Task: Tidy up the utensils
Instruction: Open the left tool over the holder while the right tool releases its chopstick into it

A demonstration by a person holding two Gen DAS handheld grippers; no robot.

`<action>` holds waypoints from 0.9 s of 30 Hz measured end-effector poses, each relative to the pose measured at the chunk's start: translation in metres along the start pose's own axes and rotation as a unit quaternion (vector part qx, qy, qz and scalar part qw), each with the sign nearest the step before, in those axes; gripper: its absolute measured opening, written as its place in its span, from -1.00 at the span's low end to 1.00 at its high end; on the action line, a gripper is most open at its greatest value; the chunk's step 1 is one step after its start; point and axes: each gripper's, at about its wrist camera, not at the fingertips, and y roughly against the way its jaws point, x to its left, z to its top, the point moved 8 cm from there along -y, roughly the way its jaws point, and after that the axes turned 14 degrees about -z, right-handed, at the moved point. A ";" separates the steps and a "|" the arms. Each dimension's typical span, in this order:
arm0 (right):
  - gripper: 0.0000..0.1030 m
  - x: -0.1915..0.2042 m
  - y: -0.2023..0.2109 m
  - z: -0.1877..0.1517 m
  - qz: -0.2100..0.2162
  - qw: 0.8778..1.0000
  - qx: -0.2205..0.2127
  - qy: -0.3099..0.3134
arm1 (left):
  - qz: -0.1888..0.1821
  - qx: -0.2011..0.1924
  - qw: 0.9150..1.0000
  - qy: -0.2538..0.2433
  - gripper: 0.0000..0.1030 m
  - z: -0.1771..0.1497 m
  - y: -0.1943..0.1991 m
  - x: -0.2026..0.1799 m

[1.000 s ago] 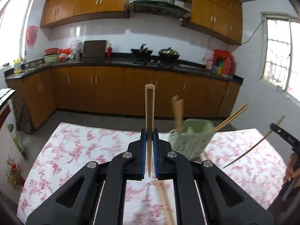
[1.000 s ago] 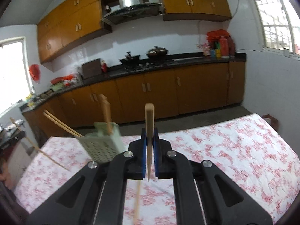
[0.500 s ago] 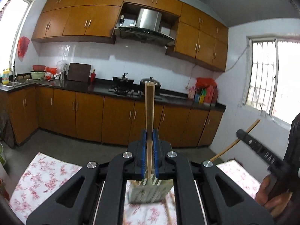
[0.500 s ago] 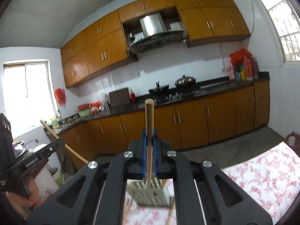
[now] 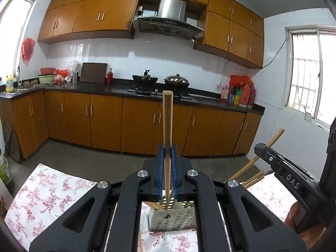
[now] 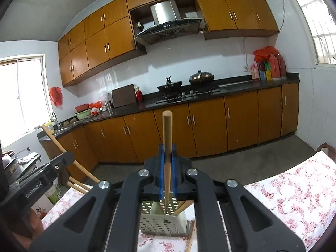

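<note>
My left gripper is shut on a wooden chopstick held upright, its lower tip over the pale green perforated utensil basket below the jaws. My right gripper is shut on another wooden chopstick, also upright, its tip over the same basket. Several chopsticks lean out of the basket. The right gripper's body shows at the right of the left wrist view; the left gripper's body shows at the left of the right wrist view.
The basket stands on a table with a red floral cloth, which also shows in the right wrist view. A loose chopstick lies on the cloth beside the basket. Kitchen cabinets and a stove counter are beyond.
Both grippers have tilted up and moved over the basket, which went from ahead of the jaws to directly beneath them. Both chopsticks stay gripped.
</note>
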 end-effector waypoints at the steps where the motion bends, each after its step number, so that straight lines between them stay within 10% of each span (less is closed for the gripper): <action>1: -0.85 0.000 -0.001 -0.002 0.001 1.000 0.003 0.001 | 0.000 0.003 1.000 0.000 -0.86 -0.002 -0.001 0.001; 17: -0.39 -0.048 0.051 -0.005 -0.045 0.999 -0.015 -0.006 | 0.024 0.005 1.000 0.018 -0.84 0.003 0.044 0.015; 27: -0.36 -0.112 0.047 -0.109 -0.093 0.990 0.106 -0.008 | 0.056 0.052 0.997 0.023 -0.71 -0.058 0.084 0.048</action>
